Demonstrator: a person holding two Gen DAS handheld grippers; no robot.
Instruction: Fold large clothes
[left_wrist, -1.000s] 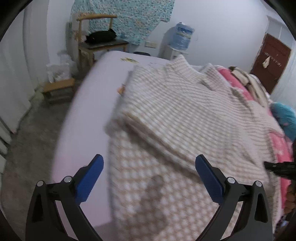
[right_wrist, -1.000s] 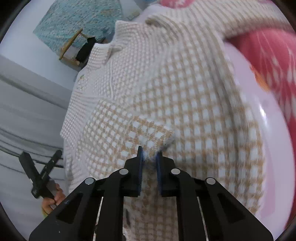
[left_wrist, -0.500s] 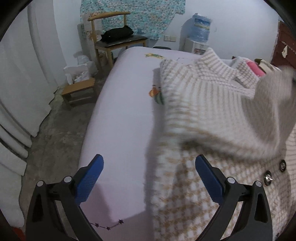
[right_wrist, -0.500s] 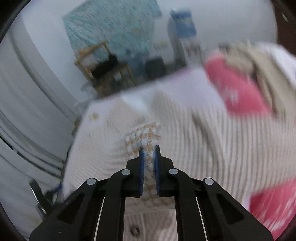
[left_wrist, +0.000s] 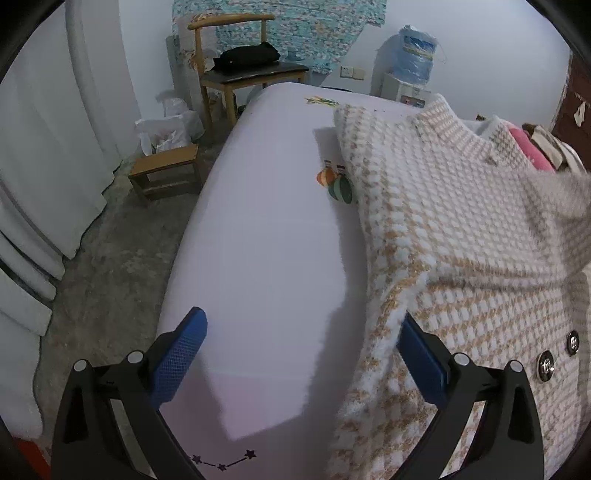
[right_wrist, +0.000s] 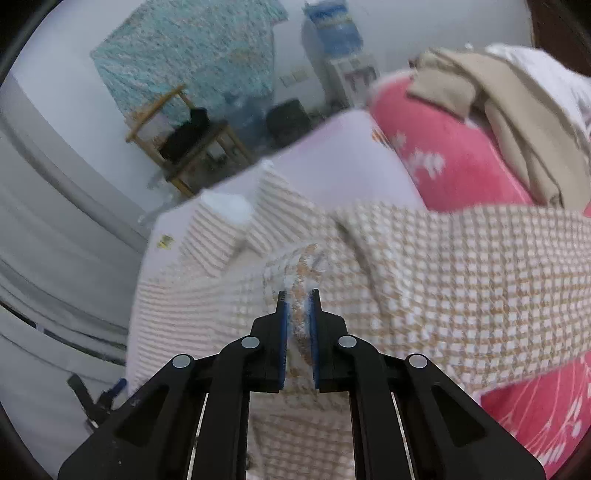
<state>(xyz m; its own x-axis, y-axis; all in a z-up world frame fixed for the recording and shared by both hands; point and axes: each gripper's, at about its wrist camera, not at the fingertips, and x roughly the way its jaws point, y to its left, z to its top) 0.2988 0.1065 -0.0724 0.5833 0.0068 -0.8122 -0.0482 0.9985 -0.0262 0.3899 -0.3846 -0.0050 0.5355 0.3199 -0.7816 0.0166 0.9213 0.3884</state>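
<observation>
The beige-and-white checked knit cardigan (left_wrist: 461, 229) lies spread on the pale lilac bed sheet (left_wrist: 266, 236), its near edge draped toward me and its metal buttons (left_wrist: 546, 365) showing at the lower right. My left gripper (left_wrist: 301, 354) hangs with its blue pads spread wide, nothing between them; the right pad sits just beside the cardigan's fluffy hem. My right gripper (right_wrist: 298, 317) is pinched on a fold of the cardigan's sleeve or edge (right_wrist: 299, 280), the jaws just starting to ease apart with the knit between them. I judge the step to be carrying this flap across the body to make a fold. Next I should lay it flat, then let go cleanly so the knit doesn't bunch.
</observation>
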